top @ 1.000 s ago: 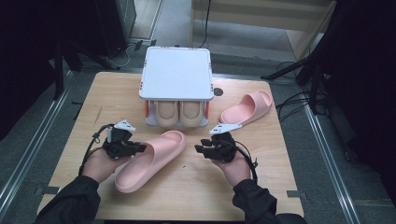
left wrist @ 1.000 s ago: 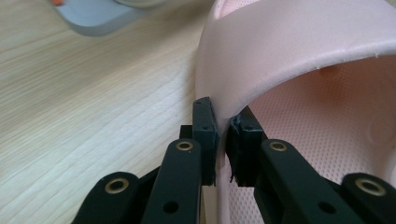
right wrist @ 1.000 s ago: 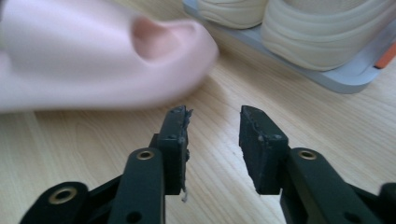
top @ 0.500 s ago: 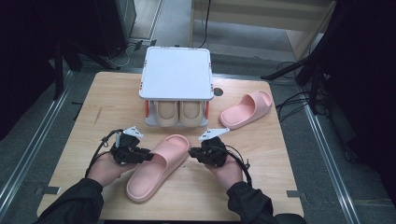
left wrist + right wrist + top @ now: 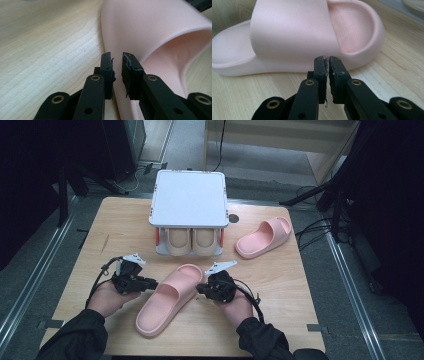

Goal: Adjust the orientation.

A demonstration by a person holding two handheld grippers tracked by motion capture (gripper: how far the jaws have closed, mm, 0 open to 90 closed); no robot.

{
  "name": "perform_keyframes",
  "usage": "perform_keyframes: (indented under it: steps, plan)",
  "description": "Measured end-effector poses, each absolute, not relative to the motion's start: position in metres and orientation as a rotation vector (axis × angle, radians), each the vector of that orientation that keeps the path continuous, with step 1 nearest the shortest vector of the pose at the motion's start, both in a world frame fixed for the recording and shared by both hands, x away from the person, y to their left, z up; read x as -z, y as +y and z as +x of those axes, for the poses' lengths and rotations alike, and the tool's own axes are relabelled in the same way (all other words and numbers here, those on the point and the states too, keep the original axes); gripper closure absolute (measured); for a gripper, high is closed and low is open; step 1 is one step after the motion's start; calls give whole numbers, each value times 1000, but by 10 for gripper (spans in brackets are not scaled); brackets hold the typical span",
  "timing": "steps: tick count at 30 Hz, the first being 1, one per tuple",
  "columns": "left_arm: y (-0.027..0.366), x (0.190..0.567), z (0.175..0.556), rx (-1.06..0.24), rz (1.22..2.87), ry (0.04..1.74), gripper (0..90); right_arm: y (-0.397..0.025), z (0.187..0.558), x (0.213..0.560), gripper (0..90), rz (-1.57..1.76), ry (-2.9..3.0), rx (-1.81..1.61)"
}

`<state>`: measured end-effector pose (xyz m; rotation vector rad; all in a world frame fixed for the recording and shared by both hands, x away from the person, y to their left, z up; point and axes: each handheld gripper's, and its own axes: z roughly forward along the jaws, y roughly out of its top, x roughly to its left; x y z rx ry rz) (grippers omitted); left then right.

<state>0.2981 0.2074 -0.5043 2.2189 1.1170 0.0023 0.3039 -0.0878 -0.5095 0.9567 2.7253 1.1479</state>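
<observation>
The left gripper, jaws nearly closed on the thin side wall of the soft pink foam slide sandal, had drawn it nearer the person across the pale wooden bench in the last second. The right gripper, jaws closed on nothing, sat just short of the sandal's far side. Probably it was being squared up for the white shoe rack beyond.

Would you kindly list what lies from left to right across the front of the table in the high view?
Left tool → near slipper → right tool → far slipper, farther back on the right.
</observation>
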Motion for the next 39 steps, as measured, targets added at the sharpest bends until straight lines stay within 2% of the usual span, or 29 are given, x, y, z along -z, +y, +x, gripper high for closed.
perform_keyframes:
  steps: [7, 15, 19, 28, 32, 39]
  plan:
    - [207, 508, 296, 60, 2223, 1109, 782, -83, 313, 516, 848, 962, 2712, -1118]
    - [204, 506, 292, 64, 2221, 1098, 767, -77, 323, 517, 841, 991, 2695, -1116]
    - [211, 502, 294, 60, 2162, 1114, 720, -79, 324, 511, 821, 981, 2670, -1134]
    - [225, 495, 296, 25, 2111, 1145, 541, -110, 328, 485, 762, 1007, 2571, -1200]
    - [226, 496, 297, 19, 2118, 1144, 514, -126, 333, 479, 731, 1050, 2521, -1221]
    - [231, 496, 297, 20, 2107, 1143, 486, -150, 343, 467, 748, 1090, 2447, -1237]
